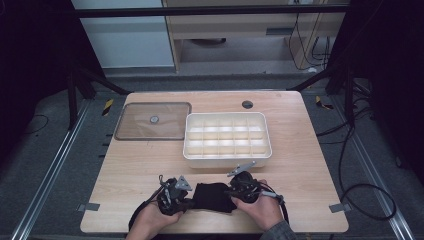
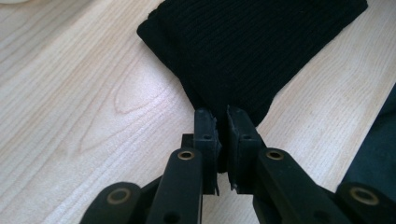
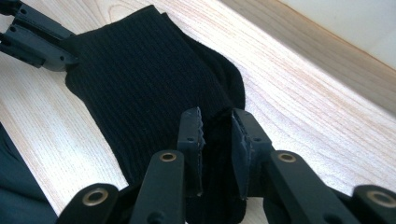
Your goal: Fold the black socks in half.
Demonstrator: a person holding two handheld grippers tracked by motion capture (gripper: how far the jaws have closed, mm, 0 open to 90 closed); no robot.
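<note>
A black ribbed sock (image 1: pixel 212 196) lies folded on the wooden table (image 1: pixel 300 170) near its front edge, between my two grippers. My left gripper (image 1: pixel 189 201) holds its left end; in the left gripper view its jaws (image 2: pixel 223 116) are pinched on a corner of the sock (image 2: pixel 252 46). My right gripper (image 1: pixel 232 194) holds the right end; in the right gripper view thick bunched fabric fills the space between its jaws (image 3: pixel 215 119). The sock (image 3: pixel 140 88) stretches away to the left gripper (image 3: pixel 70 58) at the top left of that view.
A white box (image 1: pixel 227 159) divided into several empty compartments stands just behind the grippers. Its clear lid (image 1: pixel 152 121) lies flat at the back left. A dark round hole (image 1: pixel 247 104) sits near the table's far edge. The person's hands come in at the bottom.
</note>
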